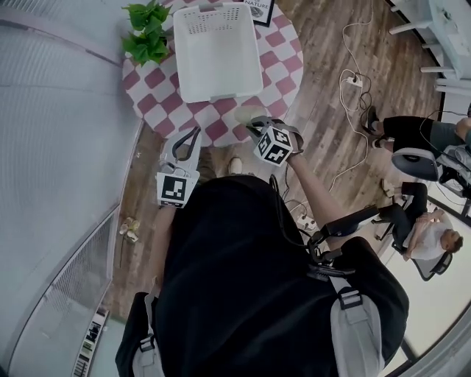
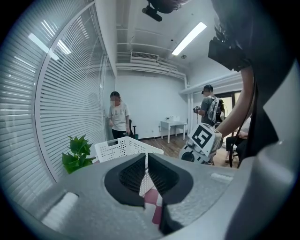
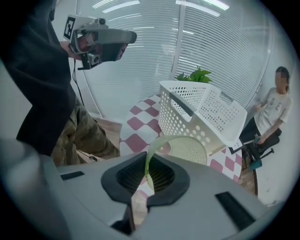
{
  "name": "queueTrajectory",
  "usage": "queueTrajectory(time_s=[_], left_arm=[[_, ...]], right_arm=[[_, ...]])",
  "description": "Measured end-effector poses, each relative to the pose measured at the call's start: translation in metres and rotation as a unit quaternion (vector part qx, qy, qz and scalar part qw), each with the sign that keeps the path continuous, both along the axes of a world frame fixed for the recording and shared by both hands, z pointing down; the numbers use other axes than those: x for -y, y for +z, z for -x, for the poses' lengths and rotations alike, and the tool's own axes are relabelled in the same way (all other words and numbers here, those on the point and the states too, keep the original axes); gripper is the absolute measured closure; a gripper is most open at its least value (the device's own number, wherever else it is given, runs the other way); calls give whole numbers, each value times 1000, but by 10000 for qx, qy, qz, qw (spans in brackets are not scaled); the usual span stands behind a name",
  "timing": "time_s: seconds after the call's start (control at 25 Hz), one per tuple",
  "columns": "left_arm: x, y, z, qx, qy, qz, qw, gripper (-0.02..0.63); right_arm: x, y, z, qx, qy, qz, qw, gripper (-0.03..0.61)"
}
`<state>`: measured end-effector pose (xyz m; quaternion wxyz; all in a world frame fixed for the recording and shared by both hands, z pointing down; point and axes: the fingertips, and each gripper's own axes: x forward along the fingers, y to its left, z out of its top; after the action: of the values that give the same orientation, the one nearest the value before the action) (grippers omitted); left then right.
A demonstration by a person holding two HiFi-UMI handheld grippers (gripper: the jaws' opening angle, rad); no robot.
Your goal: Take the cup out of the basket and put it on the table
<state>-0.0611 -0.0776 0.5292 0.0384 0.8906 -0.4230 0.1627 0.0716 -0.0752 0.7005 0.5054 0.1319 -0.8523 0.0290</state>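
A white perforated basket (image 1: 217, 51) stands on the round table with a pink-and-white check cloth (image 1: 283, 51). My right gripper (image 1: 257, 131) is over the table's near edge, shut on the rim of a pale cream-green cup (image 1: 248, 115). In the right gripper view the cup (image 3: 187, 149) hangs from the right gripper (image 3: 147, 176) just outside the basket (image 3: 201, 112), low over the cloth; I cannot tell whether it touches. My left gripper (image 1: 193, 136) stays left of it near the table edge, and in its own view the left gripper (image 2: 146, 173) is shut and empty.
A green plant (image 1: 147, 33) sits at the table's left side beside the basket, and a framed sign (image 1: 259, 10) at its far edge. A blind-covered glass wall (image 1: 59, 132) runs along the left. Cables (image 1: 353, 81) and seated people (image 1: 434, 235) are on the right.
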Motion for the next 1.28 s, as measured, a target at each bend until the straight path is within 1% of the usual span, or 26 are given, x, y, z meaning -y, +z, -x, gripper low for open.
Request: queueTrajectory(time_s=[0.08, 0.12, 0.24, 0.32, 0.44, 0.52, 0.64, 0.8, 1.08, 1.28], left_arm=[[0, 1, 6, -5, -80, 12, 10000, 607], [0, 1, 9, -21, -128, 23, 9999, 607], [-1, 3, 15, -41, -238, 48, 9997, 607], [-1, 5, 21, -38, -297, 71, 9995, 607], [-1, 6, 30, -164, -413, 154, 9989, 607], [1, 6, 36, -209, -493, 162, 9984, 607], [2, 7, 43, -146, -552, 167, 9982, 607], [-2, 13, 42, -83, -511, 281, 9983, 607], [0, 13, 37, -62, -421, 268, 9987, 607], [4, 11, 35, -68, -400, 239, 9989, 607]], right_arm=[[6, 10, -1, -259, -103, -28, 9996, 557], [8, 17, -2, -469, -211, -64, 9987, 557], [12, 38, -10, -1248, -696, -189, 9896, 557], [13, 51, -12, -1502, -883, -139, 9846, 557], [11, 67, -12, -1648, -928, 71, 9819, 557], [13, 80, -13, -1847, -1056, 88, 9771, 557], [16, 94, -7, -2059, -1235, 103, 9707, 557], [15, 103, -4, -2233, -1396, 117, 9646, 557], [16, 111, -4, -2336, -1493, 136, 9607, 558], [17, 111, -1, -2311, -1544, 119, 9605, 558]])
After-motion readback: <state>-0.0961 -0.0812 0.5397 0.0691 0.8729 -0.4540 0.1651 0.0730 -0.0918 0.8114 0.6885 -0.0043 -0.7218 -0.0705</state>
